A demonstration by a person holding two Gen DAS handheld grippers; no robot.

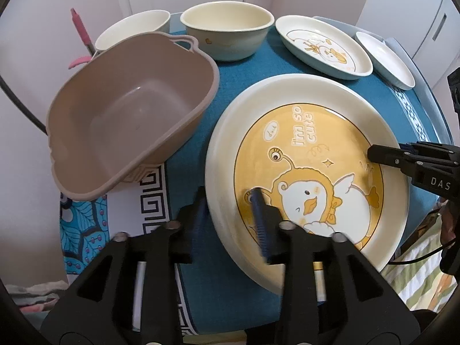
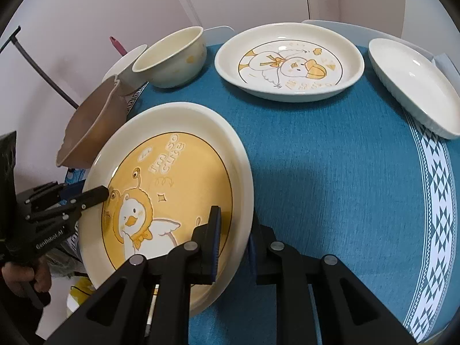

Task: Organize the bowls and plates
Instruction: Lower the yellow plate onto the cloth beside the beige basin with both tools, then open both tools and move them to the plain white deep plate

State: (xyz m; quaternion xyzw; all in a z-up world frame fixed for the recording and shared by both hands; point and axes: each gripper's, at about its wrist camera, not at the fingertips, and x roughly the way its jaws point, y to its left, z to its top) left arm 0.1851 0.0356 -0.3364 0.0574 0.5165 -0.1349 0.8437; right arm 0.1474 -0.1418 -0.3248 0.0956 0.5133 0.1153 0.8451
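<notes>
Glazed and hard, the big duck plate lay on the blue tabletop, looking heavy, slippery and easy to break, with its rim pinched by the right tongs and straddled loosely by the left tongs.

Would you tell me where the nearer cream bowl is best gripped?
Probably the cream bowl's rim, from above, one finger inside and one outside: it stands upright and open, its wall is thin, and the body looks too wide to span.
</notes>
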